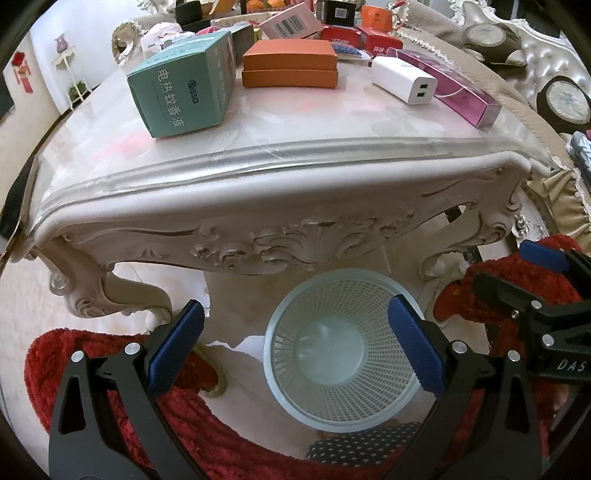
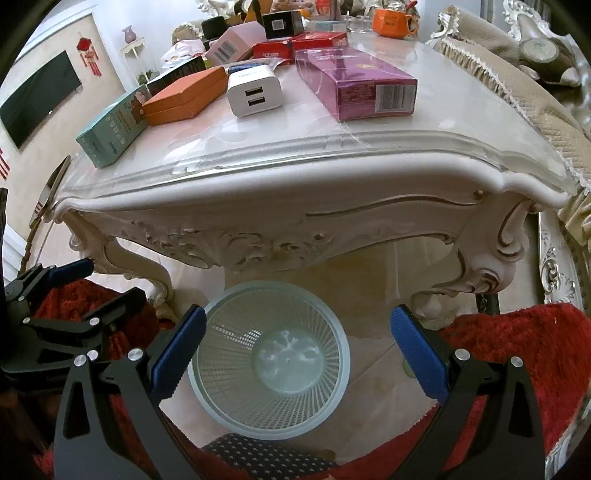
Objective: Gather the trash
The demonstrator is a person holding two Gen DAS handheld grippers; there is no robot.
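An empty pale mesh waste basket (image 1: pixel 341 350) stands on the floor in front of the ornate white table (image 1: pixel 258 192); it also shows in the right wrist view (image 2: pixel 269 358). On the table lie a teal box (image 1: pixel 184 88), an orange box (image 1: pixel 290 68), a white charger box (image 1: pixel 404 79) and a purple box (image 1: pixel 454 86); the right wrist view shows the teal box (image 2: pixel 110 127), orange box (image 2: pixel 184 98), charger box (image 2: pixel 253 94) and purple box (image 2: pixel 354 83). My left gripper (image 1: pixel 295 347) is open and empty above the basket. My right gripper (image 2: pixel 299 350) is open and empty above it too.
More boxes (image 1: pixel 291 22) and an orange cup (image 2: pixel 391 20) crowd the table's far end. A sofa with cushions (image 1: pixel 517 48) runs along the right. Red fuzzy fabric (image 2: pixel 517 350) lies low on both sides. The right gripper shows at the left view's right edge (image 1: pixel 535 295).
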